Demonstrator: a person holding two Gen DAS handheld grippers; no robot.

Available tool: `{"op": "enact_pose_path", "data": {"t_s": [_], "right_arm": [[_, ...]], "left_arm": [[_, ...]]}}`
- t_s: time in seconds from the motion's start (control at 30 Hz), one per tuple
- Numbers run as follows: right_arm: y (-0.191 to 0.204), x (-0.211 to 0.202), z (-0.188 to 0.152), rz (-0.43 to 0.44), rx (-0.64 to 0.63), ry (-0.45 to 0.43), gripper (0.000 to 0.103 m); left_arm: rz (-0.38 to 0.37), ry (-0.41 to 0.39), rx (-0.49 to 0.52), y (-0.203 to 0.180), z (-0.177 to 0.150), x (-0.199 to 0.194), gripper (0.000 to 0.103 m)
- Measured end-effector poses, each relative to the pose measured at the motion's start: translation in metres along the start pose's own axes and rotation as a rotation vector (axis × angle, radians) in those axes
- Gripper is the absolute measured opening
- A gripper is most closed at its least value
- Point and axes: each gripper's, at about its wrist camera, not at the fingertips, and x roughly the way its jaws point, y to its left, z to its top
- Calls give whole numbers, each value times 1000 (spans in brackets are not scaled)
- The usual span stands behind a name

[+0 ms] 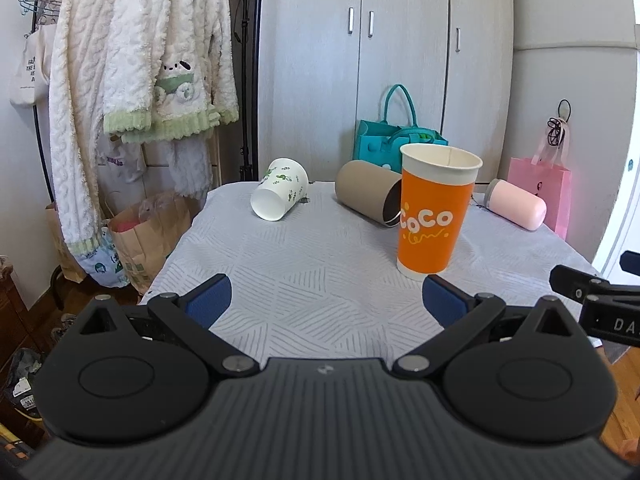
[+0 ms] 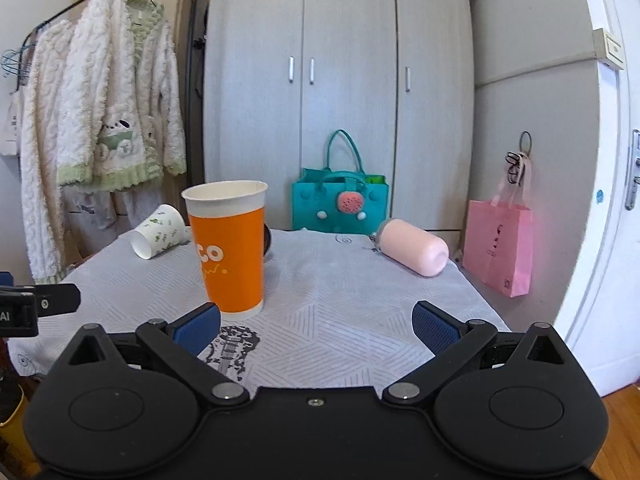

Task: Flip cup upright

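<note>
On the grey tablecloth [image 1: 304, 264]: orange Coco cup [image 1: 434, 216] upright at 1 o'clock, both the left gripper [image 1: 326, 300] and right gripper [image 2: 316, 326] wide open and empty; next, probably, reaching to 11 o'clock for the tipped cactus-print cup [image 1: 280, 190].

We note a teal bag [image 2: 340, 202], pink bag [image 2: 498, 248], fleece robes [image 1: 136, 52] hanging left, grey wardrobe [image 2: 340, 60] behind.
</note>
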Motion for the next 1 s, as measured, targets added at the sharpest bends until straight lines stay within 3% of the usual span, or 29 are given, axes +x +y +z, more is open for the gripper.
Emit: {"op": "enact_pose_path", "data": {"t_s": [0.37,1.0], "right_arm": [[3,2,-1,-14,12,18,103],[7,-4,0,-50,-9,-13,103]], "left_arm": [[-21,-13,17,-1,0,2,103],[22,-24,64,-9,-4,2,103]]}}
